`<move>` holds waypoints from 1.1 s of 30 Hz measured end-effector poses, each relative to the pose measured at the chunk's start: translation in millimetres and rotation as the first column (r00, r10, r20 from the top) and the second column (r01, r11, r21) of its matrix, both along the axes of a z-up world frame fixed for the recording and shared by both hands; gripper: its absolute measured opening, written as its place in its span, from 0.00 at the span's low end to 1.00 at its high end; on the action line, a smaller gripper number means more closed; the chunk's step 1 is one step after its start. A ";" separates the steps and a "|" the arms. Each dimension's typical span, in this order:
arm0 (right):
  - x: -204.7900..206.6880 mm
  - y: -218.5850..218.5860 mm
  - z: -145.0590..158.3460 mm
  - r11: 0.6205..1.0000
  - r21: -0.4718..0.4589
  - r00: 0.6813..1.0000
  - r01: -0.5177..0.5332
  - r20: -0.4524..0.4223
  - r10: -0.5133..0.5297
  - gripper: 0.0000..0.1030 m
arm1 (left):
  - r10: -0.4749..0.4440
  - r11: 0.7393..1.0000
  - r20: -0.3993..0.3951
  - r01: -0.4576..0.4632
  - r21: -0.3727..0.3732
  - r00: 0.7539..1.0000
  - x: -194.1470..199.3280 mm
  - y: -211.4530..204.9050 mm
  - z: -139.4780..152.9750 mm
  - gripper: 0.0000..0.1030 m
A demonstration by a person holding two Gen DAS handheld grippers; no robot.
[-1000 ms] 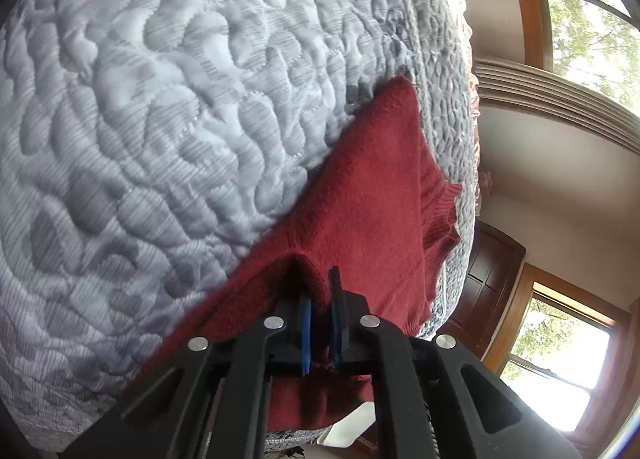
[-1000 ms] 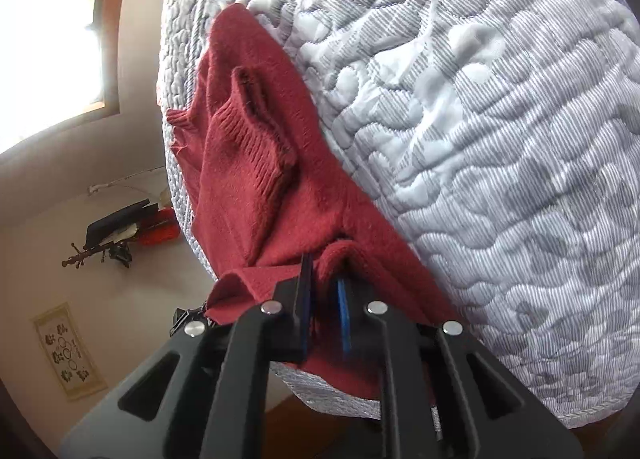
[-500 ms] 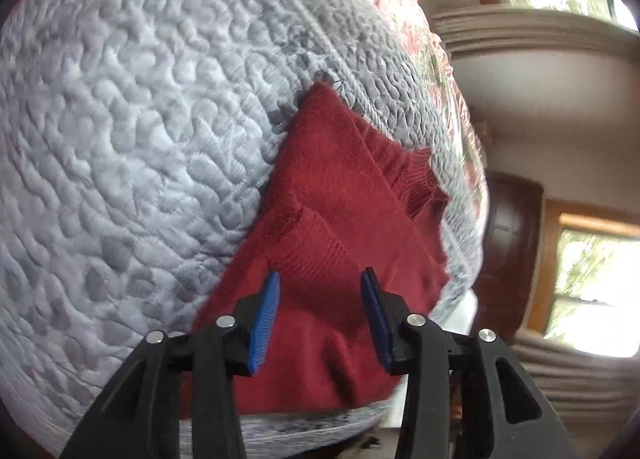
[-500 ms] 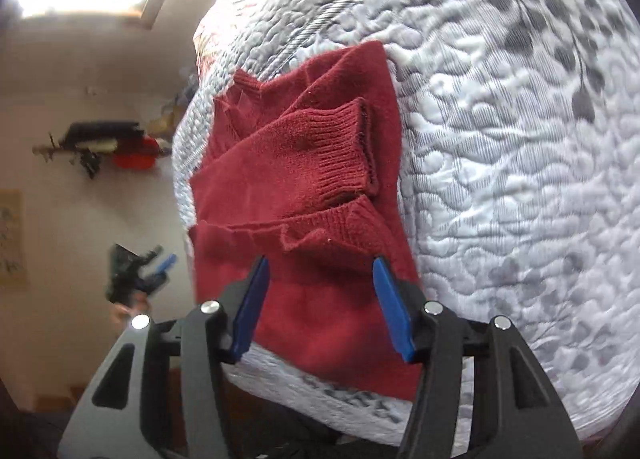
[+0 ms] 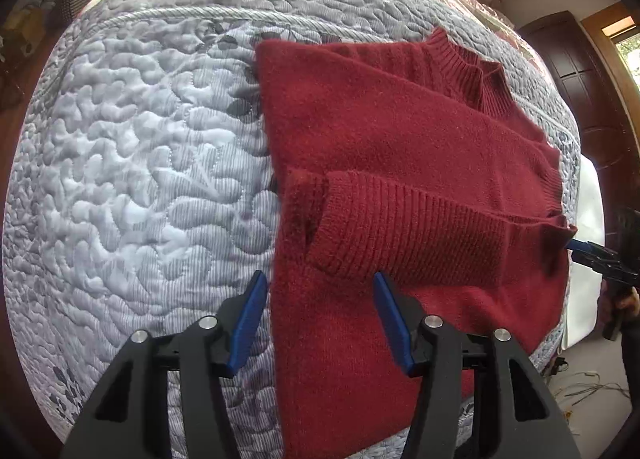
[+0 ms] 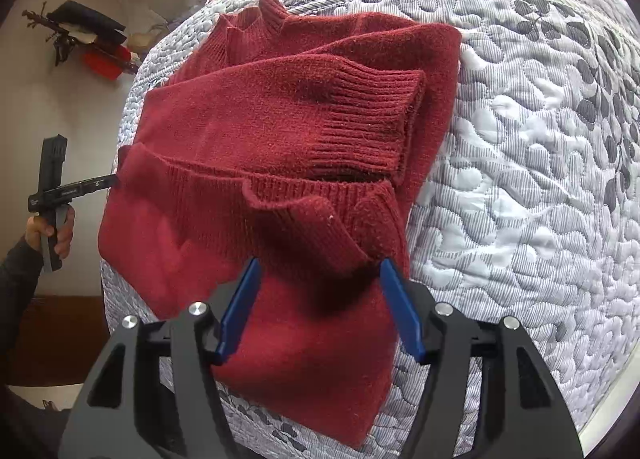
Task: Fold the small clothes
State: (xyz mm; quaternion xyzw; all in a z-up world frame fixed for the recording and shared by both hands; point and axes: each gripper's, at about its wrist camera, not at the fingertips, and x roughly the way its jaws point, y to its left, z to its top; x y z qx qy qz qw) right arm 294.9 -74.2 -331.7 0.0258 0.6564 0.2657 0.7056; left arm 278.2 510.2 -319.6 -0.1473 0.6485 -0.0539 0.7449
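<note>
A dark red knit sweater [image 5: 380,131] lies folded on the grey quilted bedspread [image 5: 140,163], its ribbed sleeve cuff [image 5: 400,227] laid across the body and its collar [image 5: 472,67] at the far end. My left gripper [image 5: 320,291] hovers open just above the sweater's near left edge, holding nothing. In the right wrist view the sweater [image 6: 248,131] shows both sleeves folded across it, one cuff [image 6: 368,119] on top. My right gripper [image 6: 320,279] is open over a raised fold near the sweater's right side. Each view shows the other gripper [image 5: 596,255] [image 6: 68,191] at the sweater's far edge.
The bedspread [image 6: 520,179] curves down to the bed's edge close to both grippers. A dark wooden door [image 5: 580,79] and loose cables [image 5: 580,383] on the floor lie to the right. A wall rack [image 6: 92,39] holds black and red items. A hand [image 6: 52,235] grips the left tool.
Both grippers were shut on the sweater's edge a second ago; they have opened, let it go and drawn back. The sweater now lies flat with its lower part folded over.
</note>
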 end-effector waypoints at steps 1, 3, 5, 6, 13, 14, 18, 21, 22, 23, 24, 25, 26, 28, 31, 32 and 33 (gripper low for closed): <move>0.9 -0.1 0.8 1.000 -0.007 1.000 -0.005 0.010 0.005 0.66 | 0.001 1.000 0.004 -0.001 0.013 1.000 2.3 -1.1 -1.7 0.61; 5.8 4.1 -0.4 1.000 -0.023 1.000 -0.005 0.026 0.005 0.70 | 0.003 1.000 0.015 -0.003 0.024 1.000 5.9 -0.8 -3.4 0.65; 10.1 5.1 -3.0 1.000 -0.023 1.000 -0.002 0.025 0.003 0.70 | 0.002 1.000 0.013 -0.002 0.025 1.000 8.2 -2.4 -3.9 0.65; 10.8 4.7 -2.9 1.000 -0.022 1.000 -0.003 0.028 0.003 0.70 | -0.001 1.000 0.014 0.001 0.024 1.000 9.4 -4.4 -5.1 0.65; 18.9 5.2 -7.1 1.000 -0.030 0.999 0.002 0.040 -0.001 0.73 | 0.013 1.000 0.012 -0.013 0.009 1.000 12.1 -8.3 -9.6 0.38; 20.3 4.3 -8.5 1.000 -0.030 0.999 0.006 0.039 -0.005 0.76 | 0.017 1.000 0.010 -0.017 0.006 1.000 11.7 -7.1 -9.8 0.38; 25.2 2.0 -15.7 1.000 -0.028 1.000 0.009 0.019 -0.008 0.71 | 0.013 1.000 0.015 -0.013 0.021 1.000 12.2 -8.5 -9.7 0.39; 24.4 4.2 -21.4 0.999 -0.040 1.000 -0.002 -0.027 0.001 0.41 | 0.011 0.999 0.020 -0.012 0.052 1.000 13.2 -13.0 -10.0 0.24; 23.5 3.7 -20.9 0.999 -0.050 1.000 -0.005 -0.015 0.005 0.37 | 0.009 0.998 0.022 -0.011 0.069 1.000 13.2 -14.4 -9.9 0.19; 23.2 1.9 -20.9 0.999 -0.051 1.000 0.000 -0.012 -0.001 0.28 | 0.012 0.997 0.024 -0.014 0.074 1.000 12.7 -14.6 -9.6 0.16; 23.7 -0.9 -20.6 0.999 -0.047 1.000 0.012 -0.010 -0.013 0.23 | 0.018 0.997 0.027 -0.020 0.072 0.999 11.8 -14.2 -9.5 0.14; 24.3 -3.5 -20.0 0.999 -0.039 1.000 0.025 -0.010 -0.025 0.22 | 0.023 0.997 0.030 -0.025 0.071 0.999 10.8 -13.4 -9.0 0.13; 24.5 -4.6 -19.8 0.999 -0.038 0.999 0.033 -0.013 -0.033 0.22 | 0.027 0.997 0.036 -0.029 0.071 0.999 9.9 -13.3 -8.1 0.12; 23.7 -3.8 -17.0 0.998 -0.042 0.999 0.038 -0.003 -0.038 0.27 | 0.031 0.997 0.043 -0.035 0.072 0.999 8.6 -12.5 -6.1 0.12; 21.6 3.0 -9.8 0.999 -0.043 0.999 0.022 0.034 -0.020 0.28 | 0.031 0.996 0.050 -0.035 0.085 0.998 8.3 -14.0 -5.0 0.13; 21.4 5.0 -9.0 0.999 -0.037 0.999 0.020 0.038 -0.019 0.31 | 0.032 0.996 0.053 -0.036 0.084 0.998 8.1 -14.1 -5.3 0.14; 21.8 6.9 -9.8 0.999 -0.035 0.999 0.018 0.037 -0.017 0.34 | 0.034 0.997 0.054 -0.037 0.073 0.998 8.0 -14.4 -5.9 0.15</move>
